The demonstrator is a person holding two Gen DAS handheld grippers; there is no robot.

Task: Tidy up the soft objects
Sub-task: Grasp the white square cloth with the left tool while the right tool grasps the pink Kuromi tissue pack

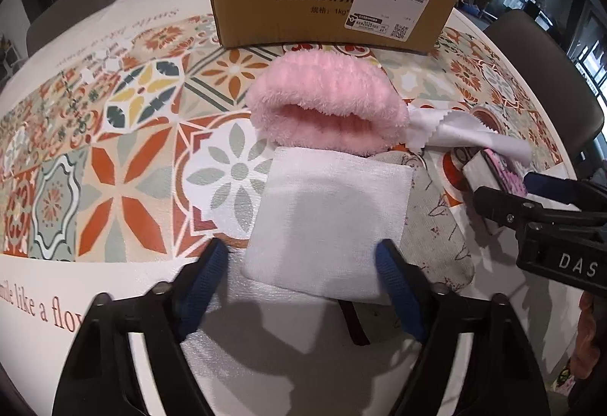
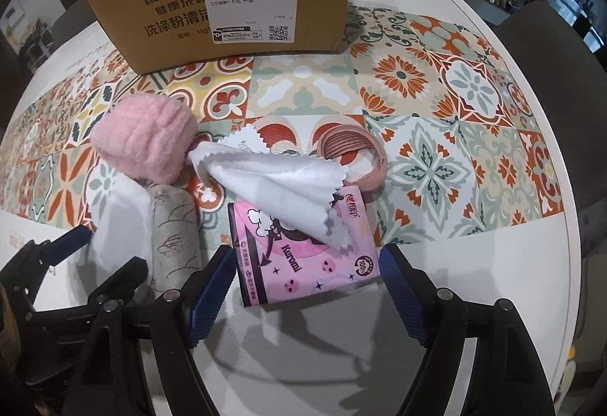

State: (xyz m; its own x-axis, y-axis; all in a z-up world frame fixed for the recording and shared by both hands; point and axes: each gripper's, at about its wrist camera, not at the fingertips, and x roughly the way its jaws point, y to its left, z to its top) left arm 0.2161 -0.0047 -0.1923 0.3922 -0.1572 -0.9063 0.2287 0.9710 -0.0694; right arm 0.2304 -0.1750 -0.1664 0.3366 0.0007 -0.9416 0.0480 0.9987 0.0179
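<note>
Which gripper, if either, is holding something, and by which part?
Neither. The left gripper straddles the white cloth, the right gripper the pink pack; both are open.

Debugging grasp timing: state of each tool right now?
Left tool: open, straddling the near edge of the white square cloth, not gripping.
Right tool: open, pink tissue pack between its fingers, not gripped.
</note>
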